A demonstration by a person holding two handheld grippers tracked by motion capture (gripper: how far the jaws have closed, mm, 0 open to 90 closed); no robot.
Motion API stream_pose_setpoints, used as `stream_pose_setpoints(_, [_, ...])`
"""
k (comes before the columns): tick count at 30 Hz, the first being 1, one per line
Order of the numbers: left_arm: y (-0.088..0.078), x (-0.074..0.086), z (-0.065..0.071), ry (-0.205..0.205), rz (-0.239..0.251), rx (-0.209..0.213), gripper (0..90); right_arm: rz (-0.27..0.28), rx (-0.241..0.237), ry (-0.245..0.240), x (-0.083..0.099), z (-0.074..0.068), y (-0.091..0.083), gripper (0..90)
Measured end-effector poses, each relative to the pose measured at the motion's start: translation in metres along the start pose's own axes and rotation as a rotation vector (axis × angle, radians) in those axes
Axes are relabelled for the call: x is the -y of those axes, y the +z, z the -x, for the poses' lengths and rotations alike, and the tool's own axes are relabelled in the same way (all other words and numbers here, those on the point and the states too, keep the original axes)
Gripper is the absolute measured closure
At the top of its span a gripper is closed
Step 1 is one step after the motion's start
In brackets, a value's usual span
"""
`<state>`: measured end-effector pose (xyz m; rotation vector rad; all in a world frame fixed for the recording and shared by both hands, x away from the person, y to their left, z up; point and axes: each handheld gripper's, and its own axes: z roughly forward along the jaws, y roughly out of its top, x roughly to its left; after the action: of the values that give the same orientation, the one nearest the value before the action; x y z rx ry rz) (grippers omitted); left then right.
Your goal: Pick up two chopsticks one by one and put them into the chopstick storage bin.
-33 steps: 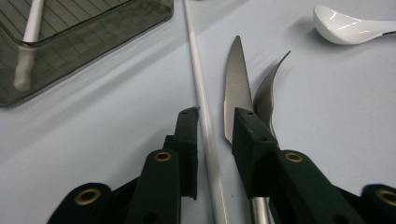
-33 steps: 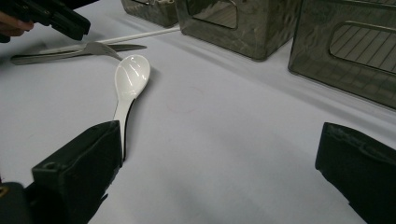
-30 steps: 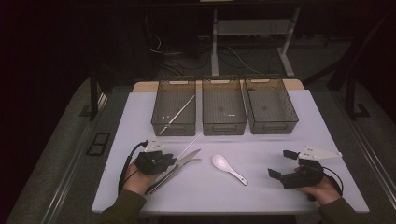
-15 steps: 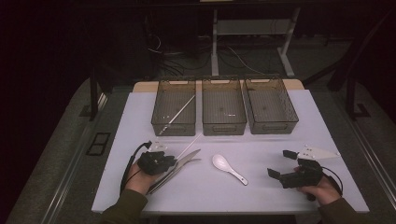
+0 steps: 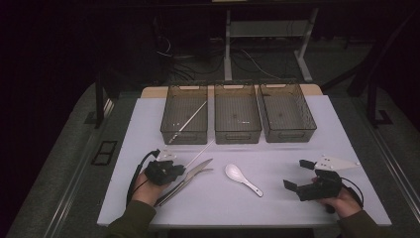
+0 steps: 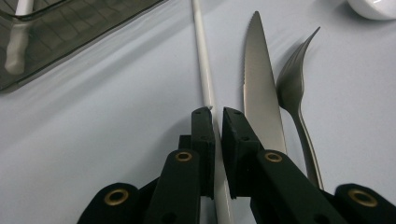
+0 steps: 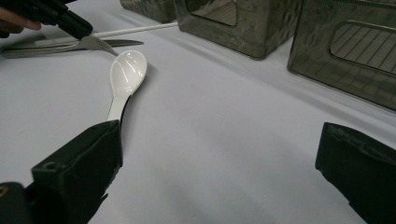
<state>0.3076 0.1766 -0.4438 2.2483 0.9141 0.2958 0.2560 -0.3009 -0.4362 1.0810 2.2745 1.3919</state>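
Little has moved since earlier; left claw [image 6: 217,114] stays pinched on the white chopstick [image 6: 203,70] beside the knife [image 6: 260,88]. Right claw [image 7: 219,172] gapes wide. Chopstick probably light, stiff, slippery: grip mid-shaft

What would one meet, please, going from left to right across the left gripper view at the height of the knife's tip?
Bin → white chopstick → knife → fork.

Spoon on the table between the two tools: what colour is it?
Glossy white. The spoon shows best in the right gripper view, lying on the pale table.
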Motion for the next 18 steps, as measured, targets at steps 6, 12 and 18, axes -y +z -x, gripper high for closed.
stream_pose_setpoints(6, [0.0,-0.002,-0.0022,-0.037,-0.012,0.008,84.3,0.002,-0.008,-0.015,0.0002,-0.0012,0.0,0.8])
stream_pose_setpoints(12, [-0.001,-0.0021,-0.0035,-0.044,-0.011,0.009,84.4,-0.008,-0.008,-0.016,0.0005,-0.0016,0.001,0.8])
stream_pose_setpoints(18, [-0.0051,-0.0031,-0.0035,-0.041,0.004,0.009,84.4,-0.009,-0.007,-0.013,0.0005,-0.0014,0.001,0.8])
